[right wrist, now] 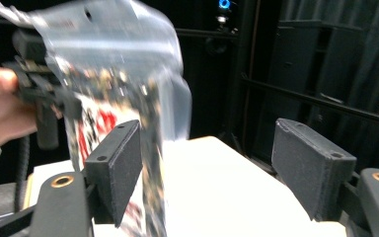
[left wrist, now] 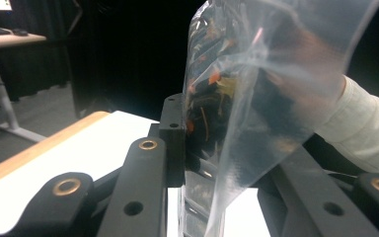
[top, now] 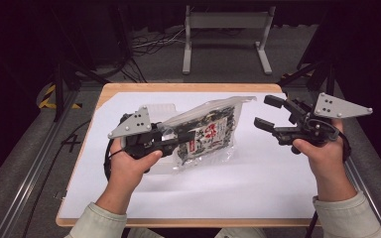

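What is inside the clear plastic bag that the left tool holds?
The bag holds dark, shredded pieces with some orange and pale bits, behind a red and white label. What the pieces are cannot be told. The left tool covers part of the contents.

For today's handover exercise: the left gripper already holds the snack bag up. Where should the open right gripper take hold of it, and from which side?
Probably the clear, flat top strip of the bag, which sticks out toward the right gripper. Come in from the right, one finger on each face of the film. That strip looks thin and free of contents, and it is well away from the left gripper, shut on the bag's middle.
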Demonstrator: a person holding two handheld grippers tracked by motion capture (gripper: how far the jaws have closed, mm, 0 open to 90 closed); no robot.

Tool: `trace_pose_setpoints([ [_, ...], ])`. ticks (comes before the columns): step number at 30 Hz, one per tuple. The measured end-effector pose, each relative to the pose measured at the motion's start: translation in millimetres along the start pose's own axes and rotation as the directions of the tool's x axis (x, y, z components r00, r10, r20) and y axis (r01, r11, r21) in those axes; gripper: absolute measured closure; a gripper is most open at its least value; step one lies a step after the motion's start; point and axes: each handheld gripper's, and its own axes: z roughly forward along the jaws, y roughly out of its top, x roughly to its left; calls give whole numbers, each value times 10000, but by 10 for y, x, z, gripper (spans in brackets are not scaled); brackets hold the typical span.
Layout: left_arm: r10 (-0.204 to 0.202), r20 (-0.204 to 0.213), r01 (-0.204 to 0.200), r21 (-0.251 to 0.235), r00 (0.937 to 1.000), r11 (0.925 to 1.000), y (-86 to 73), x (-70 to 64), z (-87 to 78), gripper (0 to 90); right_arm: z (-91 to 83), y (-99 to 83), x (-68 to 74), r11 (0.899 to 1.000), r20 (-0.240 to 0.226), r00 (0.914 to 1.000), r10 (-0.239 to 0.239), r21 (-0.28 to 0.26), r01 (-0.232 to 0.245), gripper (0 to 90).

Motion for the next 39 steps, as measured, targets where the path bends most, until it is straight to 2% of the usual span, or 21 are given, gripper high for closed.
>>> trace_pose_setpoints([
  [3,9,-141,-10,-62,9999,10000,59,32,-42,724,-41,-45,-32,9999,195,9998,15,160,-19,275],
  [5,26,-379,-28,-41,9993,10000,113,60,-82,724,-74,-100,-58,9994,375,9993,93,328,-105,270],
  [8,50,-518,-57,-129,9986,9999,168,88,-126,723,-108,-171,-81,9976,779,9969,-86,696,32,261],
  [10,60,-577,-68,-144,9983,9999,185,93,-142,723,-120,-193,-88,9968,891,9960,-115,795,44,255],
  [11,86,-689,-99,-174,9976,9998,216,106,-172,723,-154,-247,-107,9958,1063,9943,-17,915,-81,251],
  [15,122,-943,-143,-214,9955,9997,252,150,-230,723,-202,-342,-136,9941,1271,9917,214,1026,-346,251],
  [19,75,-1371,-124,-345,9905,9993,274,242,-308,723,-261,-503,-174,9886,1596,9862,441,1352,-661,247],
  [21,47,-1449,-103,-384,9894,9992,276,270,-326,723,-277,-547,-182,9872,1685,9846,461,1429,-707,246],
  [29,-83,-1983,-2,-427,9801,9991,264,384,-400,723,-348,-771,-239,9827,2020,9760,814,1474,-1125,245],
  [36,-24,-2459,-96,-477,9693,9988,258,472,-430,723,-355,-833,-275,9790,2178,9726,808,1657,-1185,243],
  [39,-79,-2565,-26,-409,9665,9992,246,512,-439,723,-349,-847,-271,9777,2191,9724,798,1731,-1192,243],
])
